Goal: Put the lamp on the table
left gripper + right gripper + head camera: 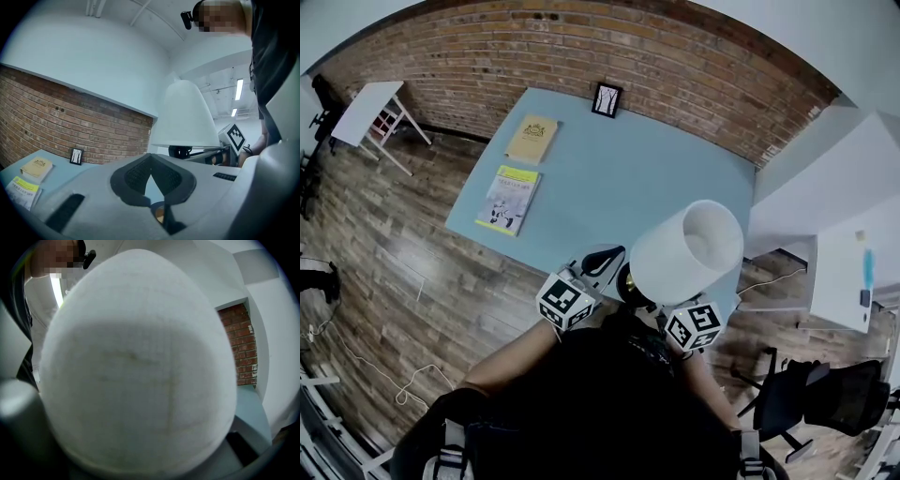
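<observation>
The lamp, with a white conical shade (686, 251) and a dark neck, hangs in the air over the near edge of the light-blue table (609, 178). In the left gripper view the shade (185, 117) stands upright at the right. Under it my right gripper (187, 152) reaches in and is shut on the dark neck. In the right gripper view the shade (136, 362) fills the picture and hides the jaws. My left gripper (151, 176) is beside the lamp on its left, with its pads touching and nothing between them.
On the table's far left lie a tan book (532, 139) and a yellow-topped booklet (509, 199). A small framed picture (607, 99) leans on the brick wall. A white side table (367, 111) stands far left, white desks (853, 272) and a black chair (806, 394) at right.
</observation>
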`<state>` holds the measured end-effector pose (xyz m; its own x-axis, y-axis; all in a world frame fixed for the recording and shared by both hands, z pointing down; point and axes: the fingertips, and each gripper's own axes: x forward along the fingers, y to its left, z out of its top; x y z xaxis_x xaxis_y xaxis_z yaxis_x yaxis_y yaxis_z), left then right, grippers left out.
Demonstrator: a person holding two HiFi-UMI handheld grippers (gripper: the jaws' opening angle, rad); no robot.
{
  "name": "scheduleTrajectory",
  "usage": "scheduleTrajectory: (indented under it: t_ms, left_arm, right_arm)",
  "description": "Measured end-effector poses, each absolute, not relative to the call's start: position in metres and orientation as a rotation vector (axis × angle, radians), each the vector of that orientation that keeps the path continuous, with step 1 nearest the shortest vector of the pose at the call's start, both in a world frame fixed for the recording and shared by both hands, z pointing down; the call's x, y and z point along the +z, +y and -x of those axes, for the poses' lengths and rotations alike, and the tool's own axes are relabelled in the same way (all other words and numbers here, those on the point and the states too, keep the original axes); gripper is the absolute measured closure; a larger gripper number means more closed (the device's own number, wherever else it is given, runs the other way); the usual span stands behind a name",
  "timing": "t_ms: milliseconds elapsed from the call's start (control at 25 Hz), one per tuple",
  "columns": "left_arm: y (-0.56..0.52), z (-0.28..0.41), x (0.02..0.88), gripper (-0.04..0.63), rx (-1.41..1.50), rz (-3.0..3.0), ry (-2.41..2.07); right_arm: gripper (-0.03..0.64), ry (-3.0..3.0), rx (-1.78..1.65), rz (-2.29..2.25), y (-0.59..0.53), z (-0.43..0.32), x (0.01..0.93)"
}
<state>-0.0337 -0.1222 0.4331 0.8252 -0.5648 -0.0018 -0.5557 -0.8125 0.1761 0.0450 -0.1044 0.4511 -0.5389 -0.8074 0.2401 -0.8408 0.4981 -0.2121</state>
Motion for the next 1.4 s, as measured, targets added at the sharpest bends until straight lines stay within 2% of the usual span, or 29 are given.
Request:
scheduleTrajectory:
  t_ms: [600, 1400]
  left_arm:
    - [-0.208, -0.08, 0.427, 0.586, -0.012, -2.837, -0.929]
    - [-0.291, -0.092, 0.44, 0.586, 0.025, -2.828, -0.952]
  right_arm:
    - [0.485, -2.671, 0.454, -1.293, -0.197, -0.143, 0.447]
    - [0.485, -2.66, 0.484, -1.271, -0.257, -0.158, 0.462]
